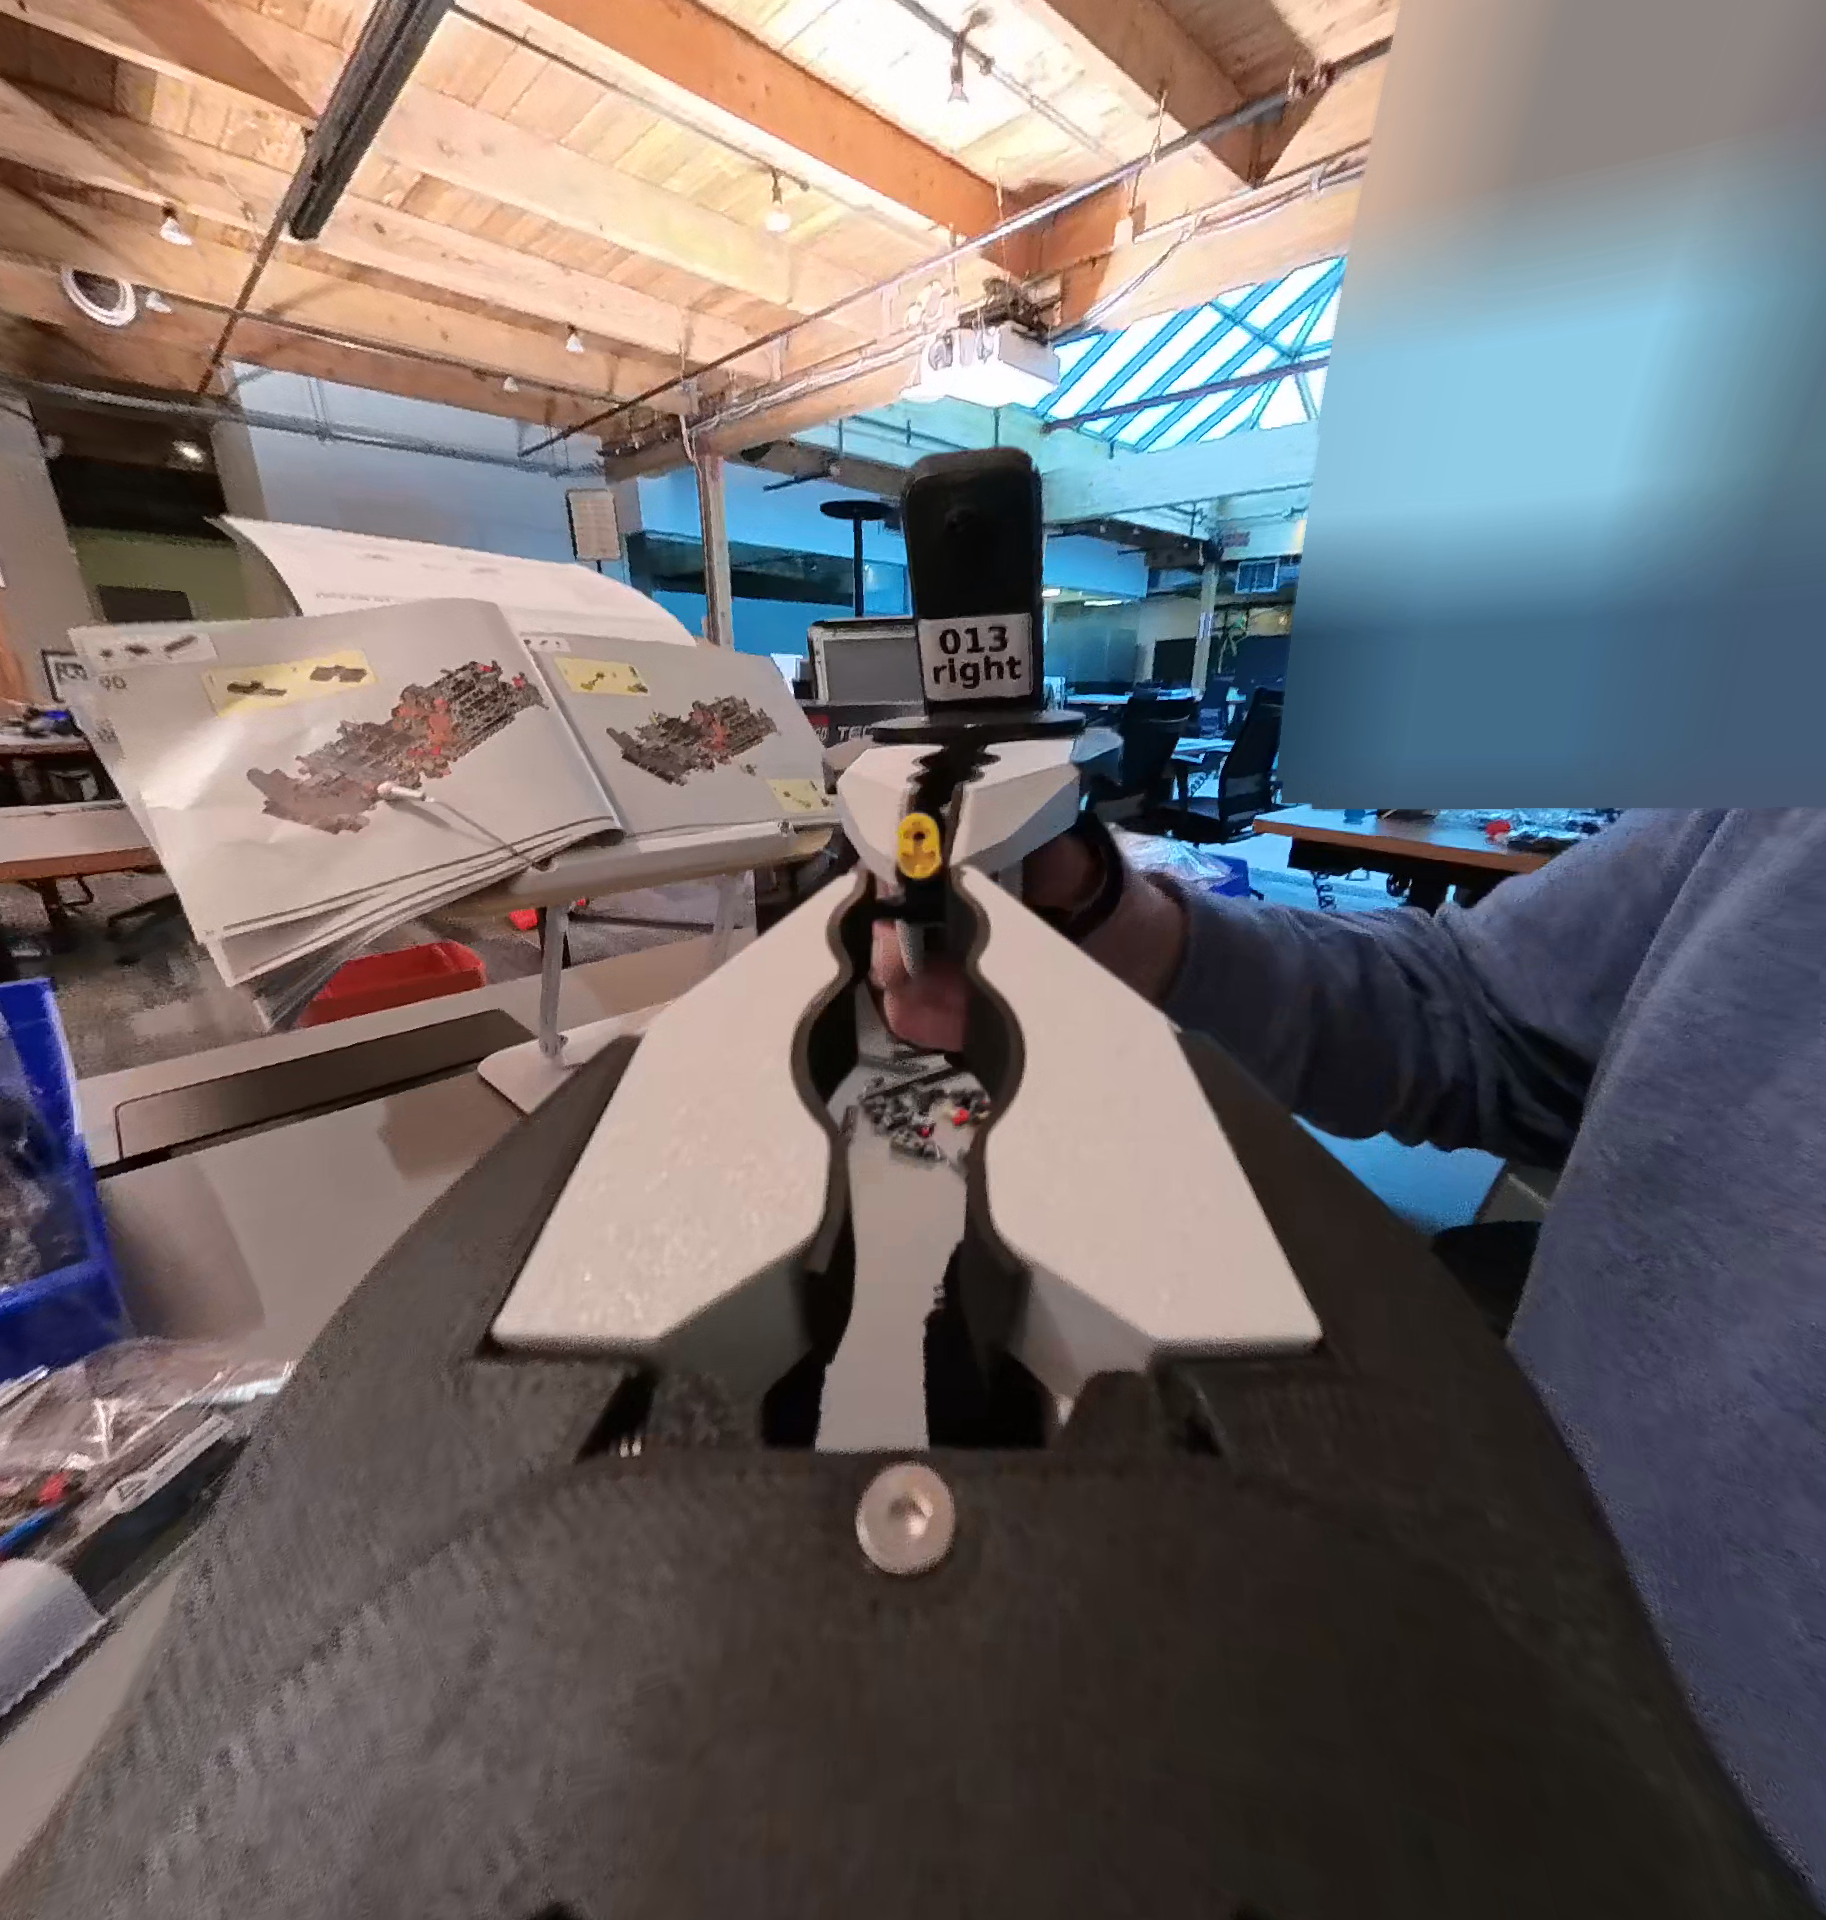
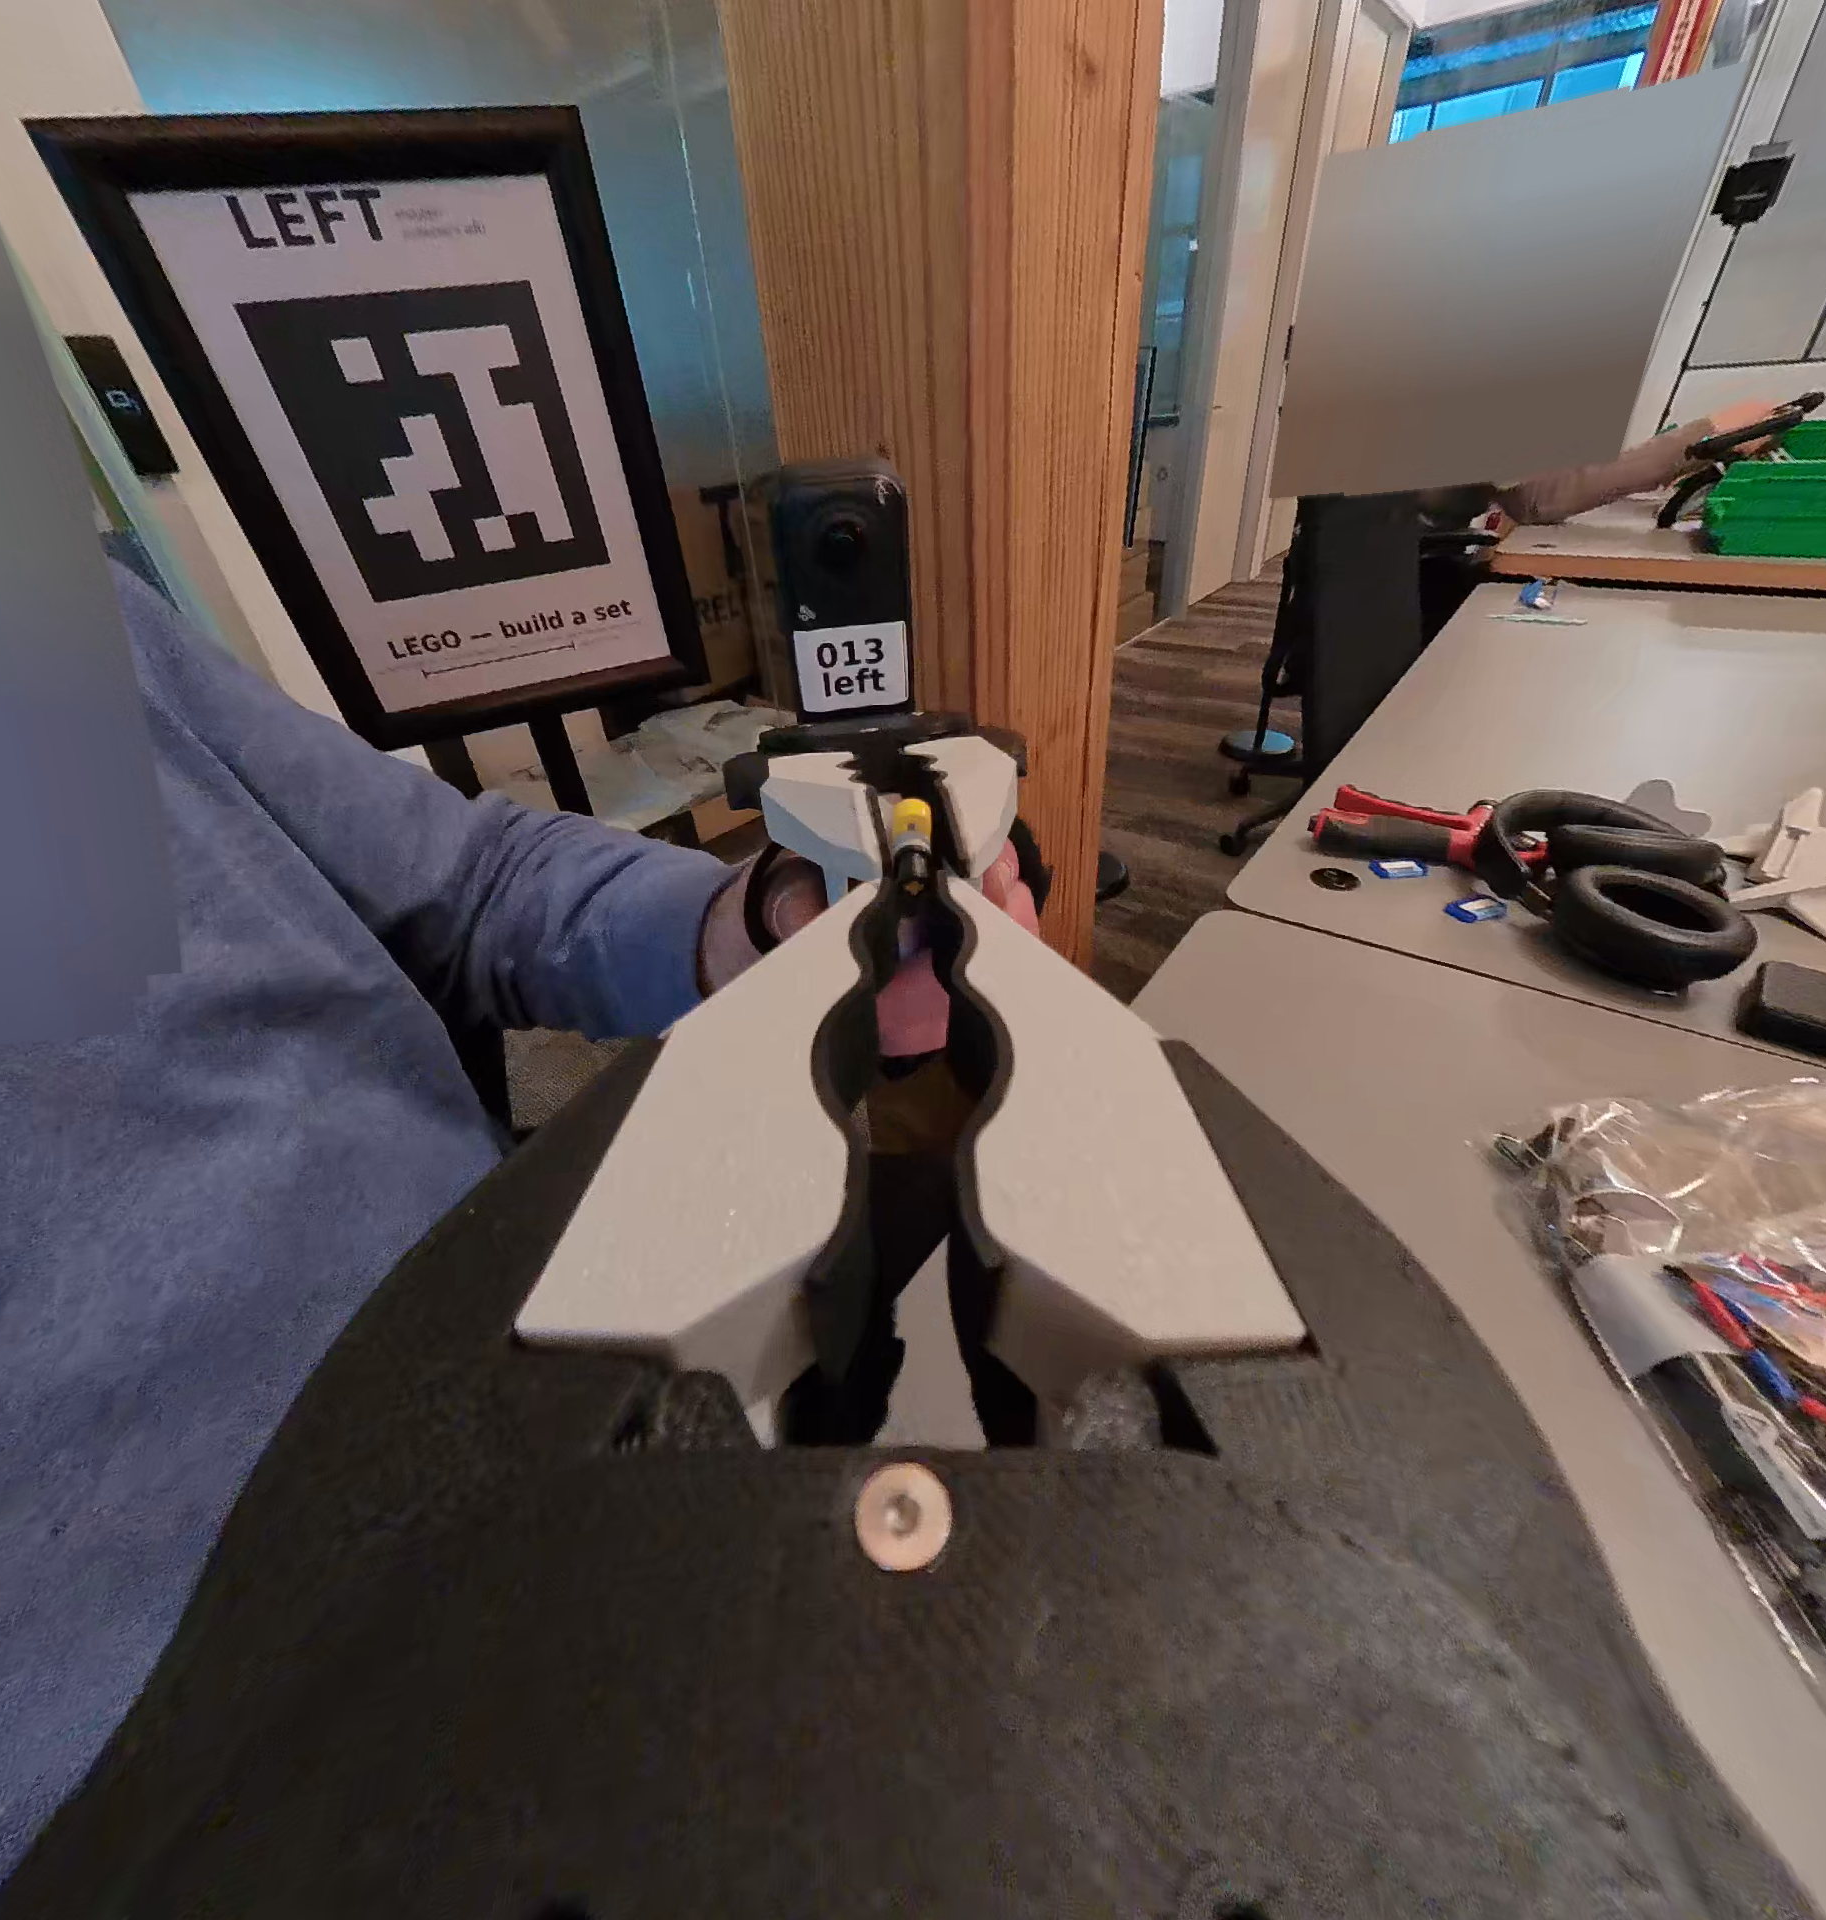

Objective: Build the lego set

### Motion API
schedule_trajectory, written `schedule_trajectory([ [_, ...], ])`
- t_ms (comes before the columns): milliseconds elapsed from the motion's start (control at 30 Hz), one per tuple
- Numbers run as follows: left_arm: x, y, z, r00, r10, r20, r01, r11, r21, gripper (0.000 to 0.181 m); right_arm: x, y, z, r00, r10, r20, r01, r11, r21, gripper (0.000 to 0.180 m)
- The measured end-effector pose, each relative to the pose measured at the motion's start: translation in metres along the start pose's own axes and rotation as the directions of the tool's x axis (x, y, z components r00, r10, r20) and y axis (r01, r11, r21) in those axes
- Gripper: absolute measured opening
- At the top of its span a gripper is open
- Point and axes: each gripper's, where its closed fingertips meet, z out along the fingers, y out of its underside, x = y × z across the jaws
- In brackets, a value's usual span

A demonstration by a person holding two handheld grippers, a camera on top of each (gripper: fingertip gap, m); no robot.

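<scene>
My two grippers face each other in the air, tip to tip. A small yellow bush [image 1: 917, 840] on a short black pin is pinched where the tips meet; it also shows in the right wrist view [image 2: 910, 823]. My left gripper [image 1: 916, 883] is shut, with the piece at its tips. My right gripper [image 2: 911, 885] is shut on the black pin end. The right gripper [image 1: 953, 795] shows beyond the piece in the left wrist view, and the left gripper [image 2: 901, 795] shows likewise in the right wrist view. Which part each one grips is partly hidden.
An open instruction booklet [image 1: 400, 748] stands on a white stand at the left. Loose bricks [image 1: 924, 1117] lie on the grey table below. A blue bin [image 1: 15, 1195], a red bin [image 1: 400, 977] and bags of parts [image 2: 1719, 1299] are near. Headphones [image 2: 1636, 883] lie far right. My two grippers' fingertips are within a few centimetres of each other.
</scene>
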Motion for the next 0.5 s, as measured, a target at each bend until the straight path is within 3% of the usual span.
schedule_trajectory([
  [500, -0.006, 0.028, -0.003, 0.998, 0.061, 0.018, -0.059, 0.993, -0.101, 0.005, 0.011, 0.029, 0.000, 0.997, -0.072, -0.024, 0.069, 0.993, -0.101, 0.003],
])
